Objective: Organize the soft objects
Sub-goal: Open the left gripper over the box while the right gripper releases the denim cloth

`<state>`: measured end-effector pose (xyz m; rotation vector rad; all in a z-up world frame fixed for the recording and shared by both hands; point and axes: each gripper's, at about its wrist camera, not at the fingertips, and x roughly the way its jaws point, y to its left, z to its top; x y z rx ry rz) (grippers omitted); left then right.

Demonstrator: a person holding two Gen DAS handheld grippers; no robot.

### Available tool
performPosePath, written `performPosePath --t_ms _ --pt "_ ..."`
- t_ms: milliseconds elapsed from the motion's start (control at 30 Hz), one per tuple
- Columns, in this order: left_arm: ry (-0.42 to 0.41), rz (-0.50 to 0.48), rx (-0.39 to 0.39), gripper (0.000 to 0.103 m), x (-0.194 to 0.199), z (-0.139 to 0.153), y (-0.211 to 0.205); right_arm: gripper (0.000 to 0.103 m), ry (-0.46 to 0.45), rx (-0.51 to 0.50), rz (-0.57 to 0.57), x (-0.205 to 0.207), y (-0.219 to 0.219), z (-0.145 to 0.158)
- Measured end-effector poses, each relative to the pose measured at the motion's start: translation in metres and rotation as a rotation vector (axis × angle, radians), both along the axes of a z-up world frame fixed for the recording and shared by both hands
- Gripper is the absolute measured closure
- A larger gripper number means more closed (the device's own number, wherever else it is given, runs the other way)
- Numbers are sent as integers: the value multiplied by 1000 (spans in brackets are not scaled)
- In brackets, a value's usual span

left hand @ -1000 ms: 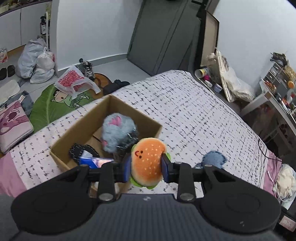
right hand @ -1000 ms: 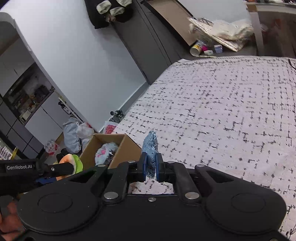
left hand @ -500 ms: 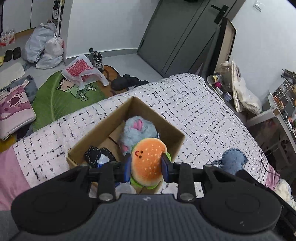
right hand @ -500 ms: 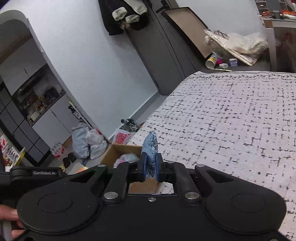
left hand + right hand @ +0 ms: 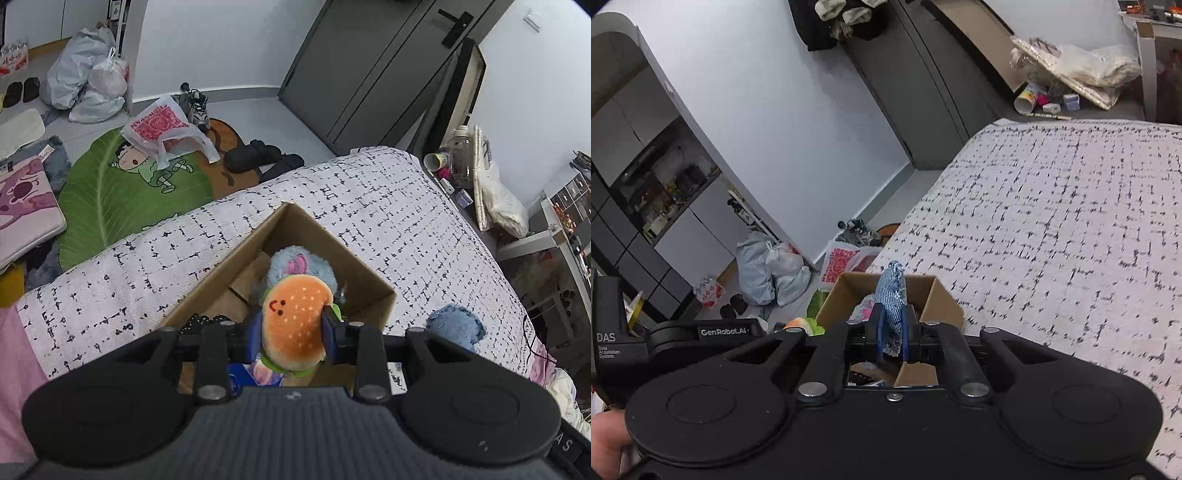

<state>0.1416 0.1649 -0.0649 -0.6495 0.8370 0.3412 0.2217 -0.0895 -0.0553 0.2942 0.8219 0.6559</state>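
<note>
We clamp the burger plush (image 5: 293,325) in our left gripper (image 5: 291,330), the denim toy (image 5: 892,310) in our right gripper (image 5: 893,332), both over the cardboard box (image 5: 369,291).

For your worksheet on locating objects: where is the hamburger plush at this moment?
In the left wrist view, the hamburger plush is clamped in the left gripper, held over the open cardboard box on the bed, just in front of the grey-blue fluffy toy.

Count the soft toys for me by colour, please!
Orange burger toy in the left gripper: 1
Blue denim toy in the right gripper: 1
Grey-blue fluffy toy in the cardboard box: 1
Total: 3
</note>
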Motion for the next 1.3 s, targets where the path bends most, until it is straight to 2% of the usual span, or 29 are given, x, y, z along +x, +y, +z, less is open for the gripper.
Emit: performPosePath --t_ms 333,500,633,900,1133,1300 --pt "17 -43 -14 71 8 -10 16 94 15 -38 8 -4 29 0" --pt "21 -41 -11 67 10 -10 23 94 27 -58 9 -3 40 -2" --pt "20 -46 -27 58 10 -8 30 94 33 -66 10 -2 47 -3" --pt "6 -34 -4 37 5 3 40 94 36 -67 15 -4 58 -2" --pt "-1 -42 -4 29 -3 12 51 94 60 -67 -2 -4 62 -2" --pt "-42 -81 -6 27 -12 22 57 94 84 -79 0 -6 64 0"
